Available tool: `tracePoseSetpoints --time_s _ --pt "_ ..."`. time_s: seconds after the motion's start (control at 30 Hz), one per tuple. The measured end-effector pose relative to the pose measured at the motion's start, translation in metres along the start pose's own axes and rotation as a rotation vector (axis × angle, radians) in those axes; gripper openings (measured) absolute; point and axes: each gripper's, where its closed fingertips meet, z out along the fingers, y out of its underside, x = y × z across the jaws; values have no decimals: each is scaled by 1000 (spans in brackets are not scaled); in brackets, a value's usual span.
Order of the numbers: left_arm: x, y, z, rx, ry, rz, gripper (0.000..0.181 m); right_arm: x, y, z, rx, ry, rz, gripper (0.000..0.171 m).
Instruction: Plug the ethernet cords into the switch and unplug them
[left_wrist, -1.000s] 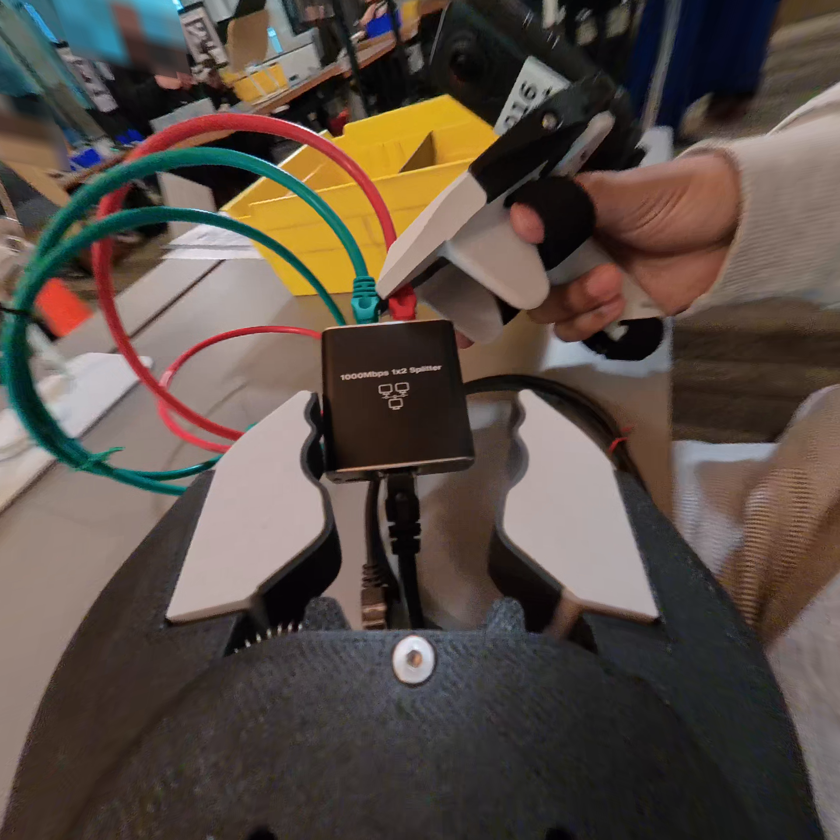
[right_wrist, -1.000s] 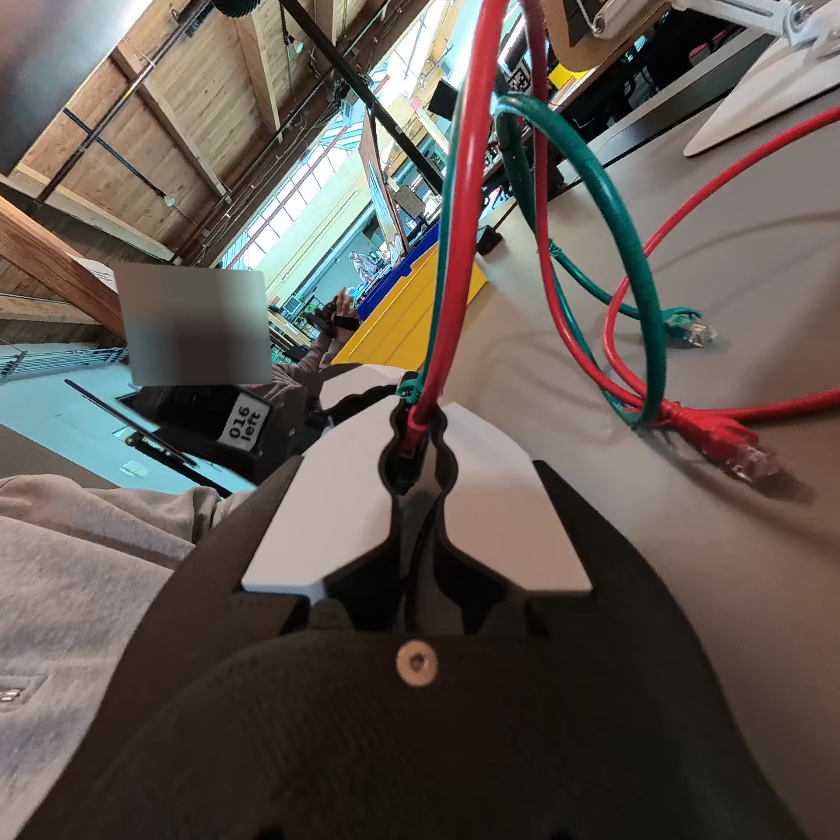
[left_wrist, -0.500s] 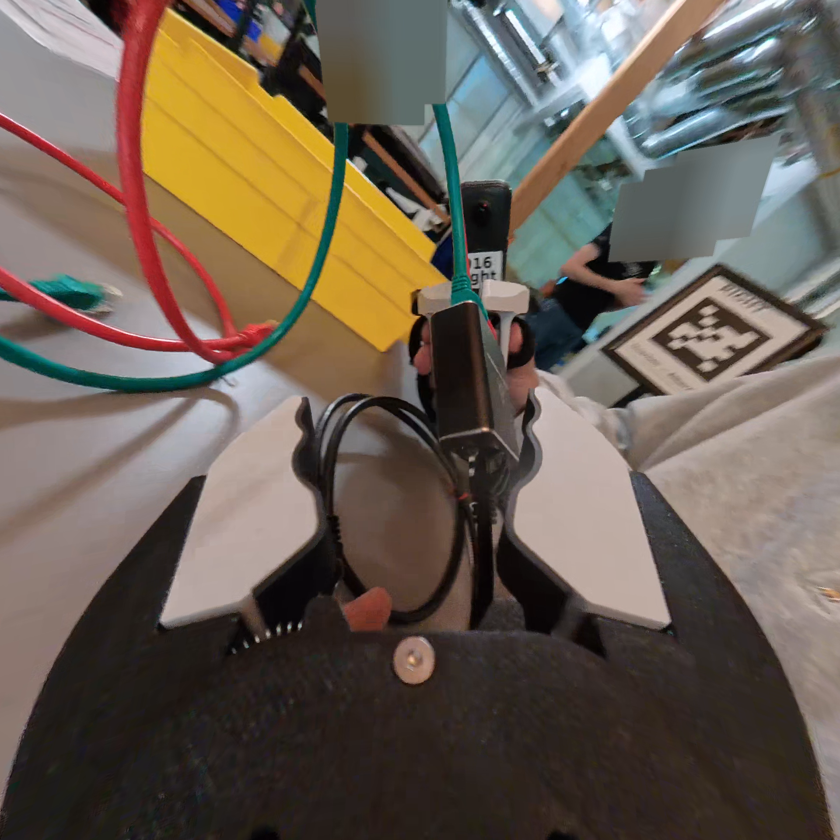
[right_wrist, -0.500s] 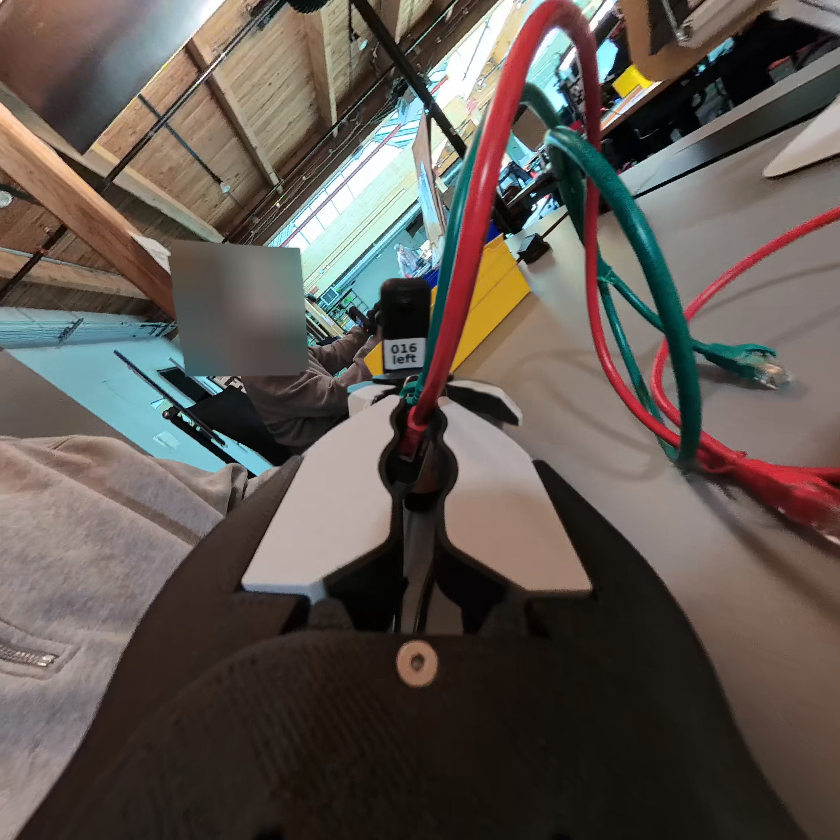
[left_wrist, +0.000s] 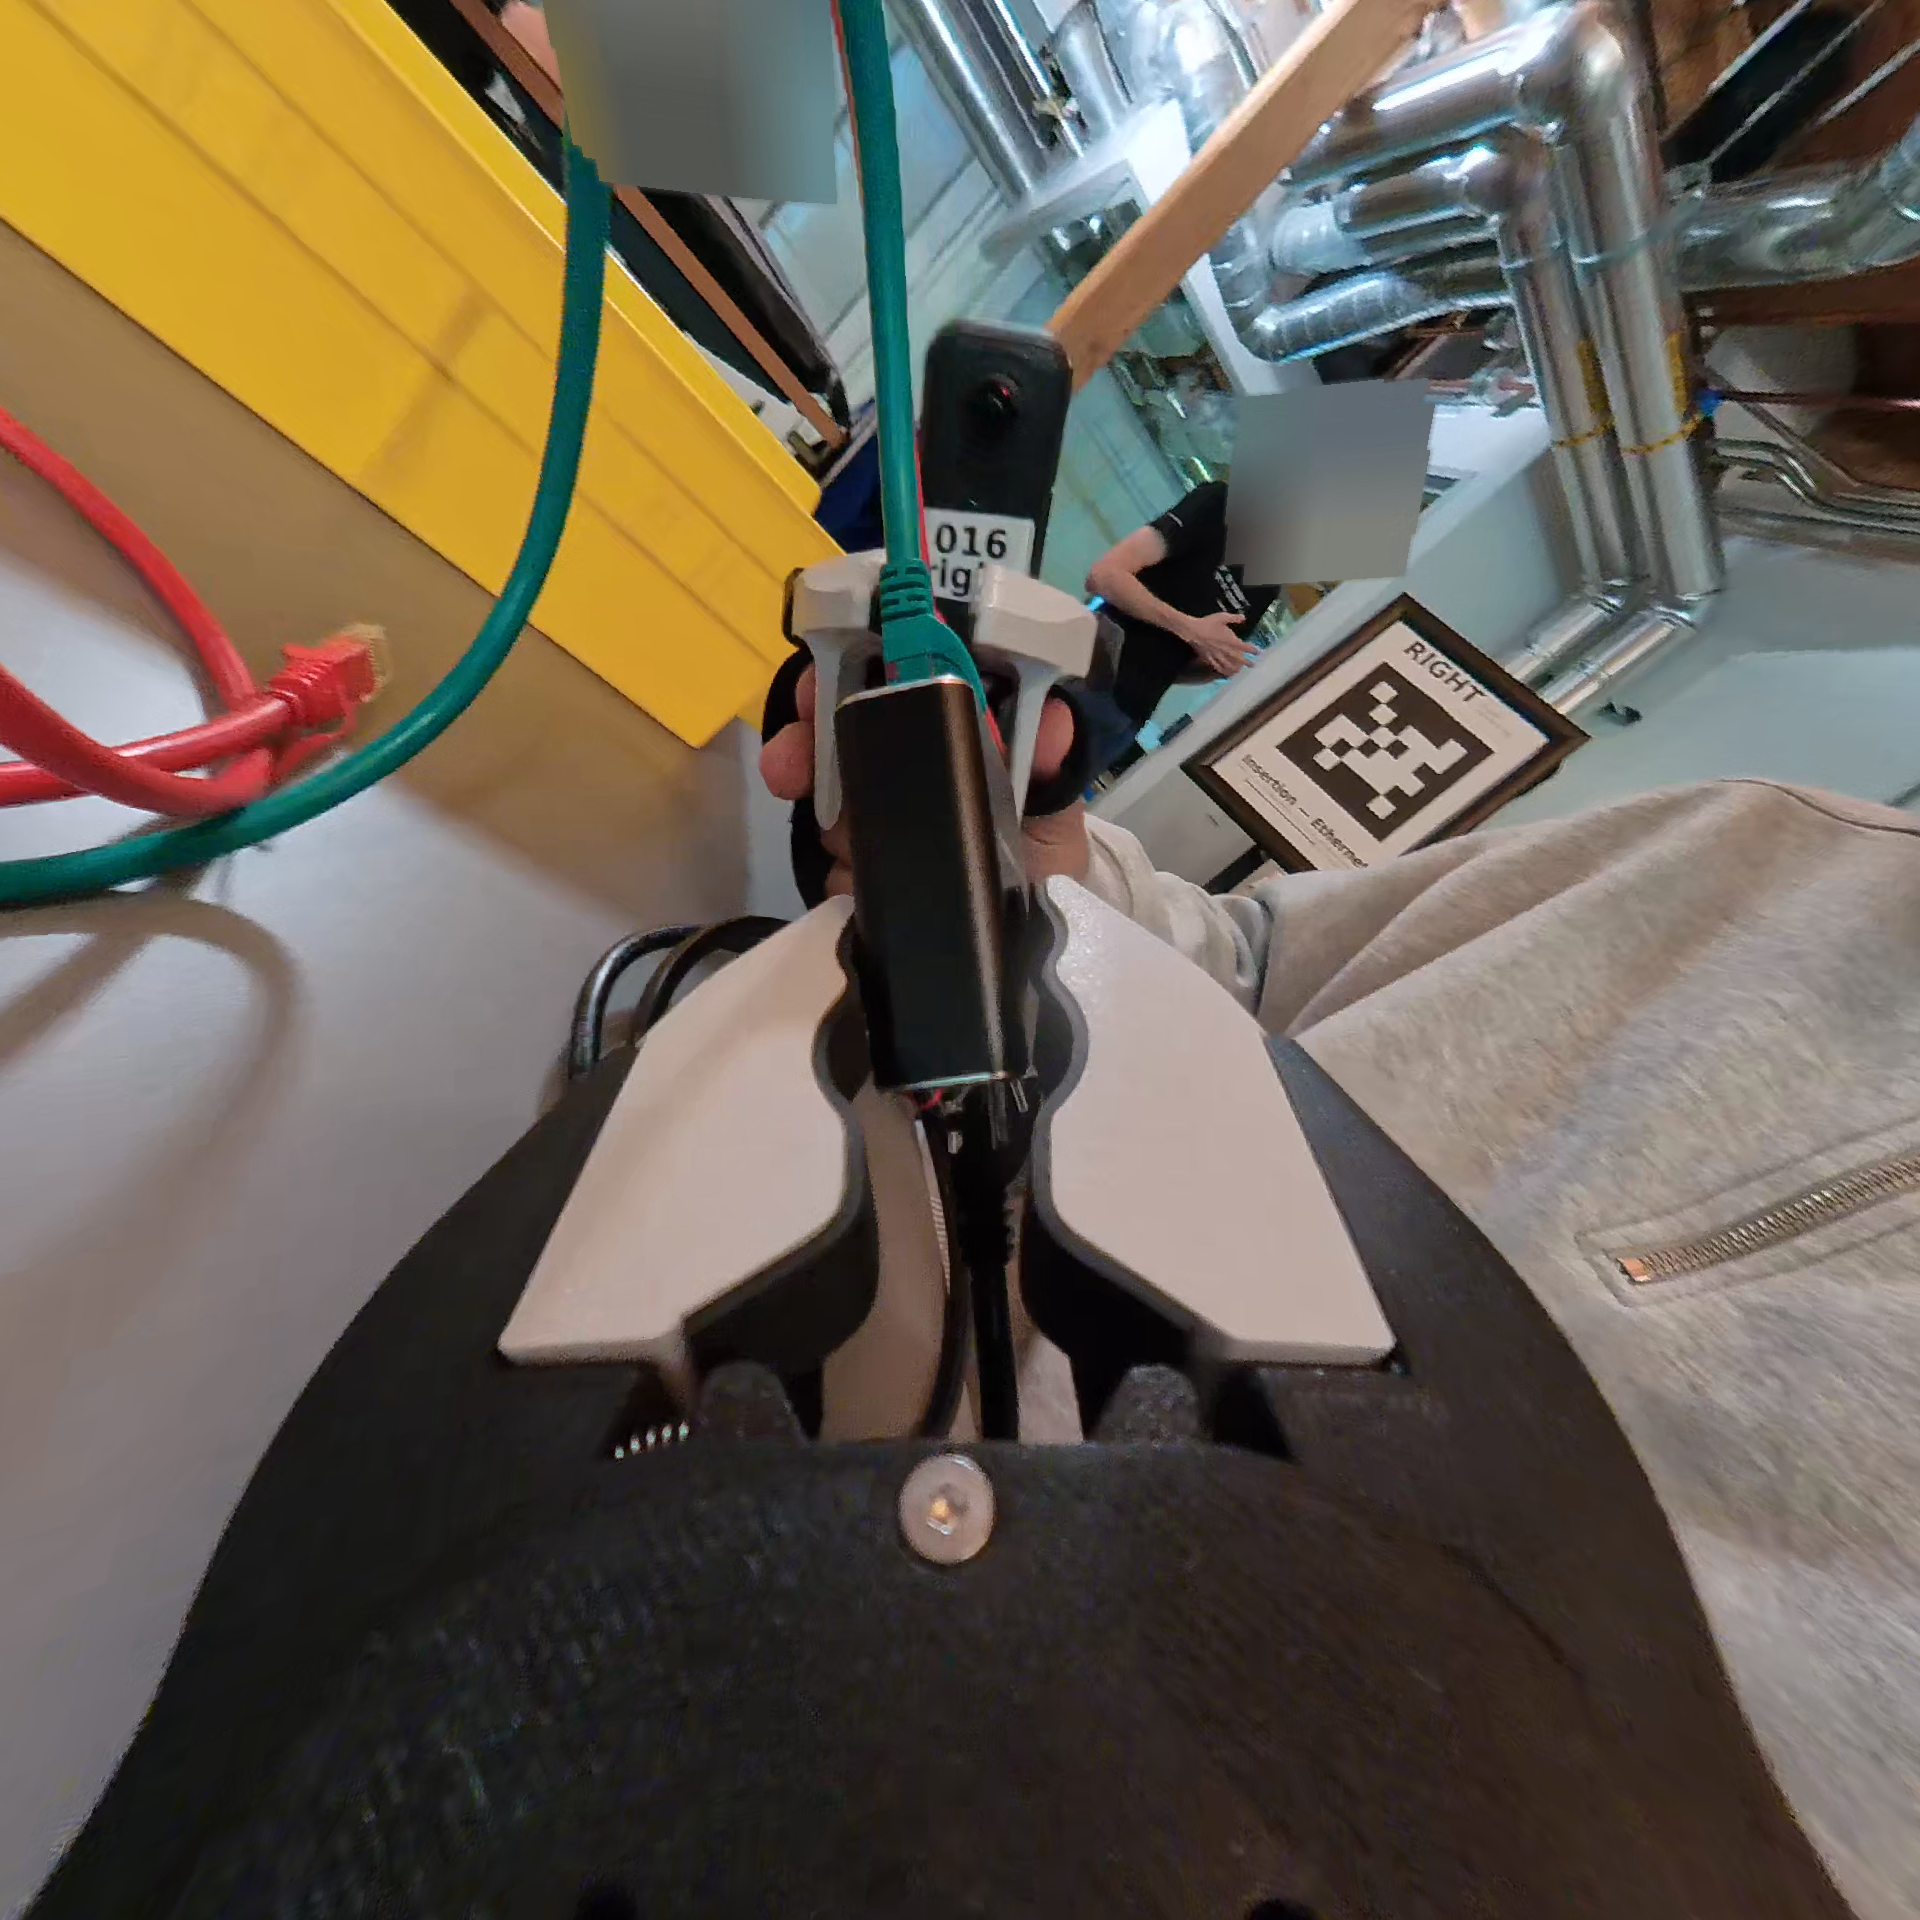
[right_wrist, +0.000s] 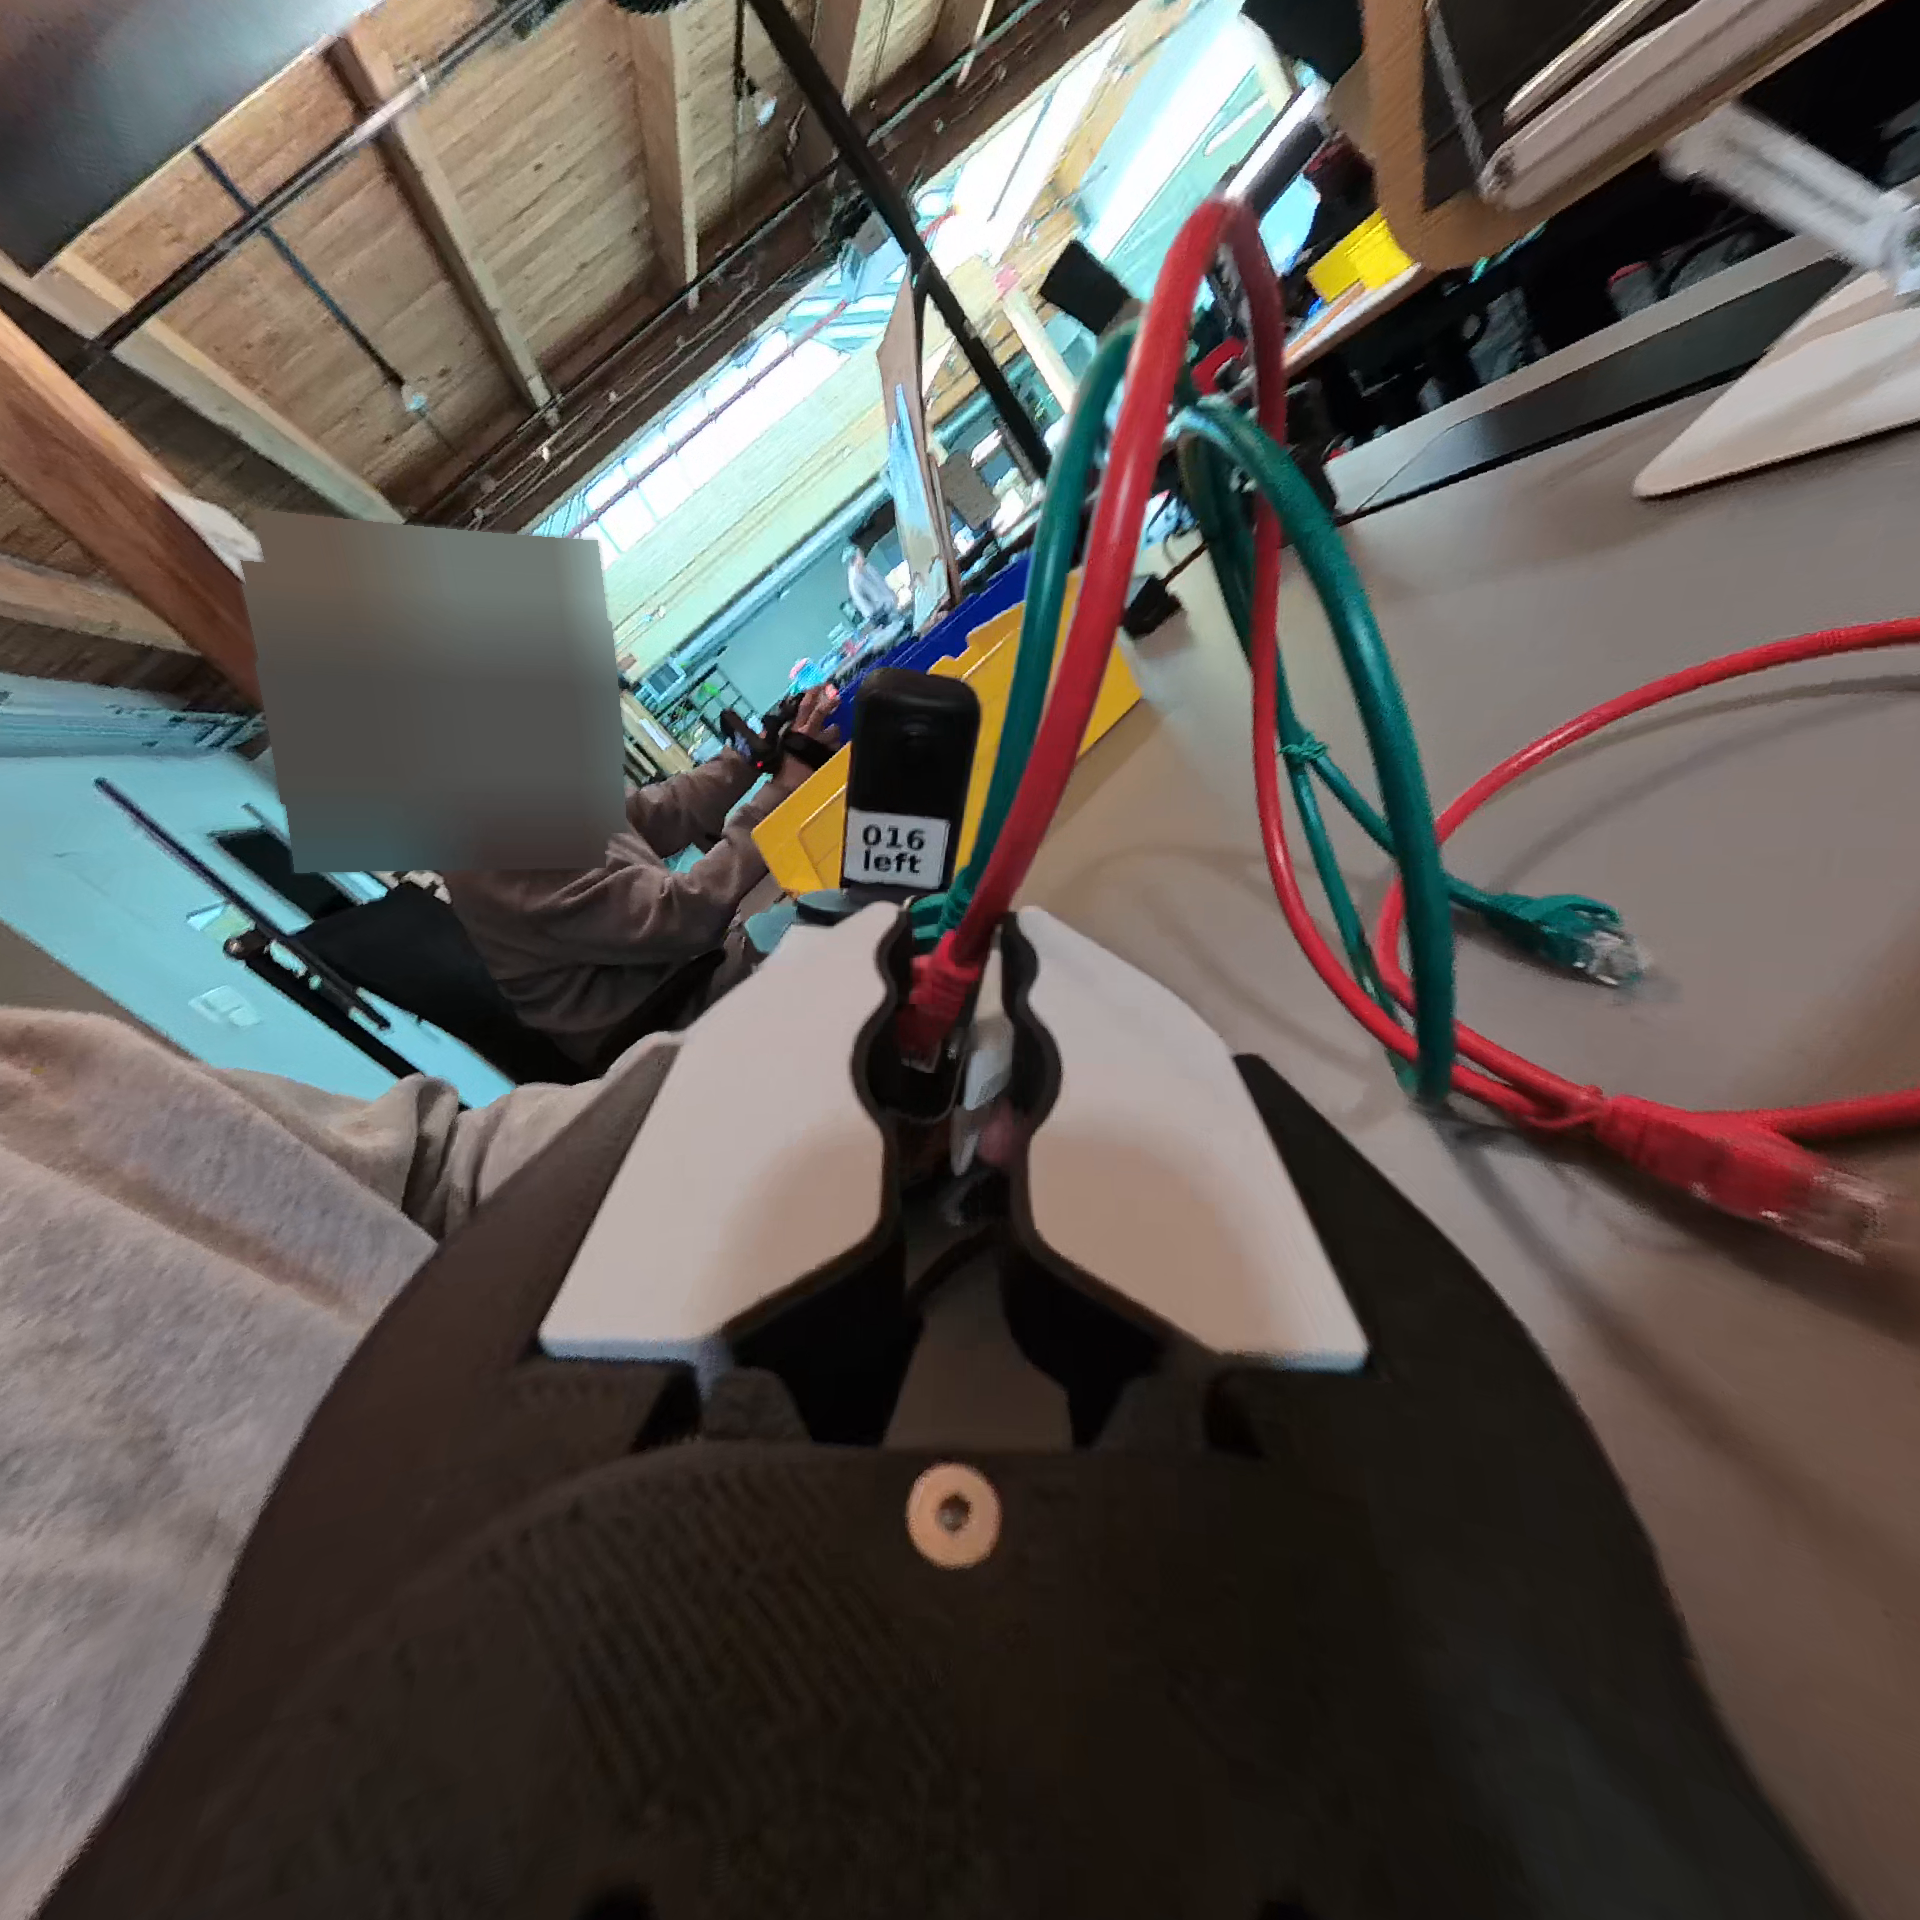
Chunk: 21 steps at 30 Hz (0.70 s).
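Left wrist view: my left gripper (left_wrist: 940, 997) is clamped on the switch (left_wrist: 925, 883), a slim black box held edge-on at frame centre, lifted clear of the table (left_wrist: 260, 1195). I judge this grip serves as an anchor, so that pulling on a plug does not drag the box. A green cord (left_wrist: 883, 312) enters its far end and rises to the top edge. Beyond the box, the right gripper (left_wrist: 935, 665) faces me, its fingers straddling the port end. A loose red plug (left_wrist: 327, 670) lies at left, in front of a yellow bin (left_wrist: 364, 312). Black leads (left_wrist: 977, 1247) trail from the near end of the switch.

Right wrist view: my right gripper (right_wrist: 951, 997) is pinched on the red plug (right_wrist: 935, 1003) at frame centre, where it meets the switch. The red cord (right_wrist: 1091, 623) arcs to the upper right beside the green one. Gripping at the boot, I judge, keeps the pull in line with the port. Whether the latch is released, I cannot tell. A free green plug (right_wrist: 1558, 925) and a free red one (right_wrist: 1714, 1164) lie on the table at right.
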Motion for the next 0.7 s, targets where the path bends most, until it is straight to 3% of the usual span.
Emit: tracePoseSetpoints --time_s 0.13,0.3,0.53,0.7 --pt "-6 -12 -9 79 -15 -34 27 14 -15 -13 95 75 21 40" --pt "-8 -18 -15 125 -25 -39 27 18 0 -7 -12 120 -53 52" --pt "-6 -11 -8 67 -51 38 27 5 15 3 -110 130 -286 46" --pt "-4 -9 -7 46 -67 82 28 1 18 1 -126 78 -210 32"
